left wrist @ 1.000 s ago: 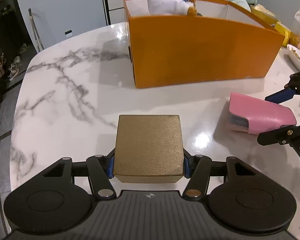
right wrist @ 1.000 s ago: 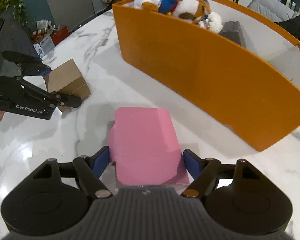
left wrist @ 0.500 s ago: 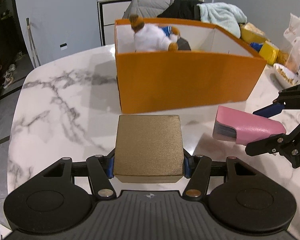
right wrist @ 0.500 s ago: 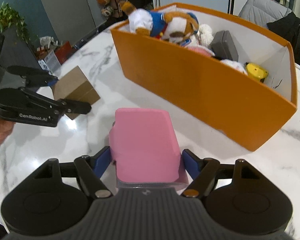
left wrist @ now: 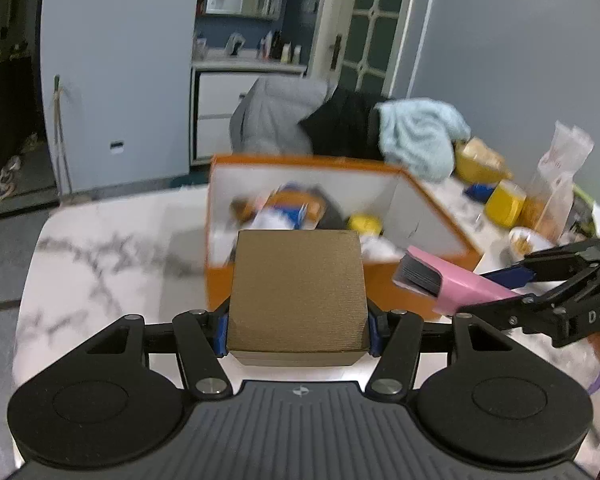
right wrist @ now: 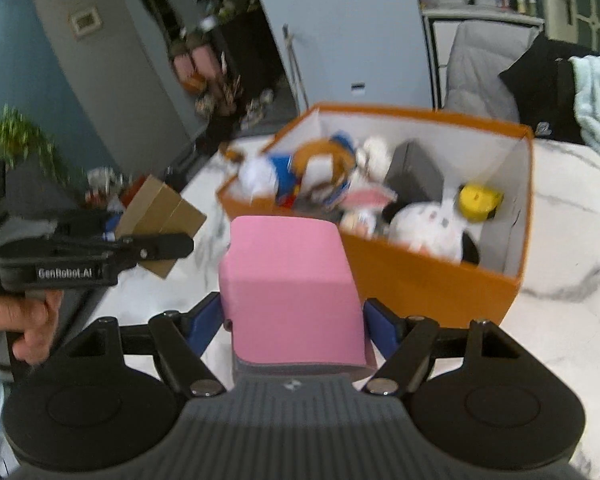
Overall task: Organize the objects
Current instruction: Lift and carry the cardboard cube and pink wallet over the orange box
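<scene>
My left gripper (left wrist: 296,330) is shut on a gold-brown box (left wrist: 297,292) and holds it in the air before the near wall of the orange bin (left wrist: 384,284). My right gripper (right wrist: 294,320) is shut on a pink case (right wrist: 290,284), also lifted, near the orange bin (right wrist: 432,284). The bin holds plush toys (right wrist: 424,228), a grey box (right wrist: 414,174) and a yellow item (right wrist: 478,200). The pink case (left wrist: 456,280) and right gripper show at the right of the left wrist view; the brown box (right wrist: 160,216) shows at the left of the right wrist view.
The bin stands on a white marble table (left wrist: 100,264). Yellow containers (left wrist: 504,202) and bags (left wrist: 560,176) crowd the table's far right. A chair with clothes and a light blue towel (left wrist: 420,136) stands behind the bin.
Both grippers have risen off the table with their objects and moved towards the bin, so its inside now shows from above.
</scene>
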`<state>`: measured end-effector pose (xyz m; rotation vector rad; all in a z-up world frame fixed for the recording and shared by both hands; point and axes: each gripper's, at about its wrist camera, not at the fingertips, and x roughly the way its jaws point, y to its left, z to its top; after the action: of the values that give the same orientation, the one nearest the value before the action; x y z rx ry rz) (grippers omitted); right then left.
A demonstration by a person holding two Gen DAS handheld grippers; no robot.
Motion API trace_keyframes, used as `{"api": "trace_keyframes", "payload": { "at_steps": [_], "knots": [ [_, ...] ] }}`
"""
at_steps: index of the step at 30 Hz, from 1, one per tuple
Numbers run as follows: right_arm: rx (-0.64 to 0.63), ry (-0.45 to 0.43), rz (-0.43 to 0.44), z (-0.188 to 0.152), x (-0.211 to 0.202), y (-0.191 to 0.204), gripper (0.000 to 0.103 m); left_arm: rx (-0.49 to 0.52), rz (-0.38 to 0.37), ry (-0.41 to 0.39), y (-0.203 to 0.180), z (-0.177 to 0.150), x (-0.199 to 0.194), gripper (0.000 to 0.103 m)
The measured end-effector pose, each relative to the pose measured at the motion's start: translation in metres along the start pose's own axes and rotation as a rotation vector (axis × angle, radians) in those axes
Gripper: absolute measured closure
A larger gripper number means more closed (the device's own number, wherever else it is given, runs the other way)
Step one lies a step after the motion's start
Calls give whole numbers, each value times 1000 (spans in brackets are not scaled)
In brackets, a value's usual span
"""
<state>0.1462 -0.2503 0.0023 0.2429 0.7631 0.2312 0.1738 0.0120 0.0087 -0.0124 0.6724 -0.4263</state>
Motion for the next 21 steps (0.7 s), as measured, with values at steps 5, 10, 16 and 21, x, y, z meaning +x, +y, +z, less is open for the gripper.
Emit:
{"api": "trace_keyframes", "payload": {
  "at_steps": [5,10,16,21],
  "knots": [
    [86,-112,-23,23,-19,-19,26,-17,-46,-53,-17,22,7,35],
    [233,-229,-82,38,-26,-49,26,-13,-77,-72,-37,34,27,35],
    [442,-263,-108,33,-6,-90,26,-11,-84,-68,-52,44,62,35],
    [536,-255,-90,26,13,-115,26,20,-57,-25,-59,37,95,35]
  ]
}}
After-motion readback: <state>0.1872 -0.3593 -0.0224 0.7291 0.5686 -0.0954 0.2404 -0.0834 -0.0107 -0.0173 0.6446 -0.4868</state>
